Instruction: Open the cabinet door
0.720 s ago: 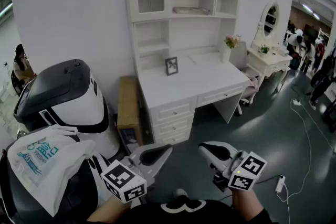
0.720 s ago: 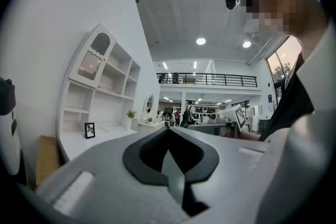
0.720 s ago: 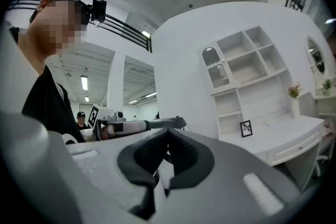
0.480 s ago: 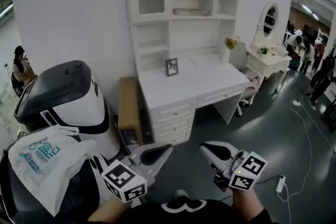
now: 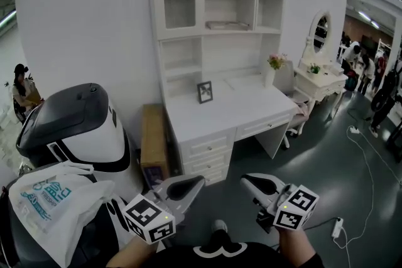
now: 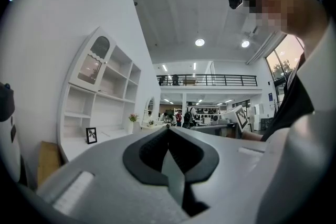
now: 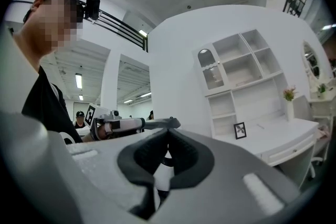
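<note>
- Our head view has tipped upward: the cabinet door (image 5: 179, 6) now shows its arched top, which the upper edge cut off before.
- The desk (image 5: 232, 103) and its picture frame (image 5: 204, 92) sit lower in view.
- Our shoe (image 5: 218, 225) shows more fully.

Head view looks steeply down; both gripper views (held level) share its seemingly distant white cabinet (image 5: 213, 34).
</note>
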Motion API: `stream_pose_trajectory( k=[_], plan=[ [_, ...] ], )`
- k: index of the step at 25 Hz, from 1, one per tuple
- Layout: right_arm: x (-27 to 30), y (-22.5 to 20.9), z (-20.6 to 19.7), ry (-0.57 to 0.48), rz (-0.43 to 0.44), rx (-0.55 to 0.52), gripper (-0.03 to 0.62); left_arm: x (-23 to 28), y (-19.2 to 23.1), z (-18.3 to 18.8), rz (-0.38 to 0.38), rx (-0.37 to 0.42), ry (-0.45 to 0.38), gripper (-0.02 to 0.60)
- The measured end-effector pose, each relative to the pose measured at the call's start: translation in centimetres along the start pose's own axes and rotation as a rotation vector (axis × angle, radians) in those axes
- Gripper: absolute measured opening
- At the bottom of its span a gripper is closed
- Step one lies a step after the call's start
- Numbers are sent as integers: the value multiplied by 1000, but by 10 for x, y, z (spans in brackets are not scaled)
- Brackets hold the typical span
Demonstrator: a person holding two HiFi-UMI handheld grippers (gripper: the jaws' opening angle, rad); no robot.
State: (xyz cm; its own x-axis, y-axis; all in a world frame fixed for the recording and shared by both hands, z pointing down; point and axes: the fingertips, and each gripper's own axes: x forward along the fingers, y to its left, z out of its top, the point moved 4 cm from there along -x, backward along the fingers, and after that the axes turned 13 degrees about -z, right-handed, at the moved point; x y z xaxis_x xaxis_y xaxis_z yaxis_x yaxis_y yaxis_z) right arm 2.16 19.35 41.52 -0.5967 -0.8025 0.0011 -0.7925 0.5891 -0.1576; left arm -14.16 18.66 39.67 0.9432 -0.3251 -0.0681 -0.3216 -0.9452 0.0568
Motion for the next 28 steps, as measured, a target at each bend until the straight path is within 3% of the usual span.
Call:
stream_pose_trajectory(
  k=[12, 23, 28],
  plan=[
    [81, -79, 6, -14, 46, 10, 0, 46, 94, -11, 45, -1, 20, 6],
    [204, -240, 58, -8, 95, 3, 0, 168, 250, 4, 86, -22, 52, 6],
    [257, -313, 86, -5, 118, -36, 0, 231, 319, 25, 106, 13, 43, 6]
  ],
)
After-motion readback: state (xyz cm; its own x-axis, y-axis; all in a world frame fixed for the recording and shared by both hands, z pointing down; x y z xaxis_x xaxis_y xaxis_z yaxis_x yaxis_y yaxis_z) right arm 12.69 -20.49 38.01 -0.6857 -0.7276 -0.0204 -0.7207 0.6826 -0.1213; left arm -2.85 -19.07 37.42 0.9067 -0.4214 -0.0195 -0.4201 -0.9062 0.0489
